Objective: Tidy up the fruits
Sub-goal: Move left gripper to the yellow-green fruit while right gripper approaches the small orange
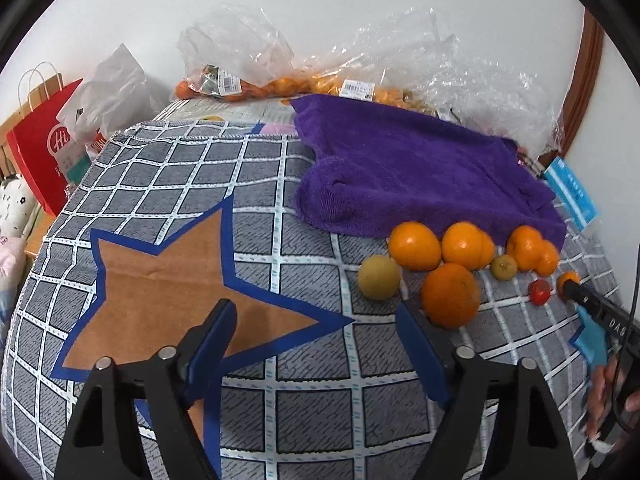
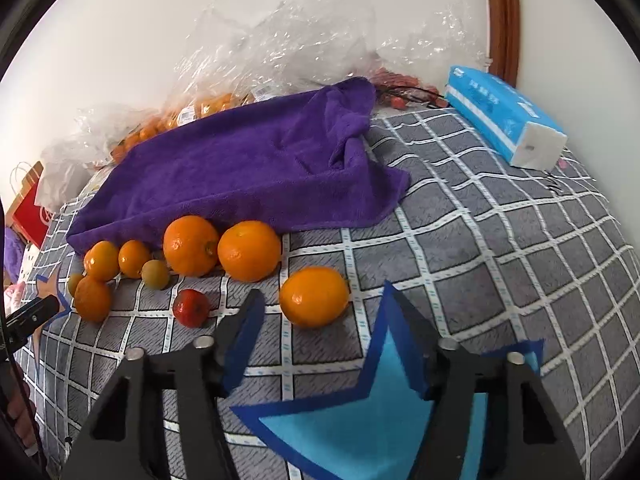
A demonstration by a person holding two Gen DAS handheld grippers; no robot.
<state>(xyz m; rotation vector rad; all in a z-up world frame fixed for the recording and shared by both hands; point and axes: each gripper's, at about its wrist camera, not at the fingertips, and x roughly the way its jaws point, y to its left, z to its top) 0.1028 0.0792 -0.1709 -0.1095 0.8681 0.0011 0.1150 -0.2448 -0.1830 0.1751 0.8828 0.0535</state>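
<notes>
The left gripper (image 1: 316, 312) and right gripper (image 2: 324, 300) are held spread and empty above the checked cloth (image 2: 500, 248); oranges (image 2: 248, 250) are clustered along the purple towel's (image 2: 248, 160) edge.

Plain white wall (image 1: 360, 8) behind, evenly lit, no hard shadows. Brown wooden frame (image 2: 502, 20) at 1 o'clock in right view, 2 o'clock in left. Grey checked cloth (image 2: 500, 248) with white grid lines over the whole surface. Clear plastic bags (image 1: 248, 48) along the far edge at 12. Red paper bag (image 1: 44, 148) at 9 o'clock, beside the surface.
</notes>
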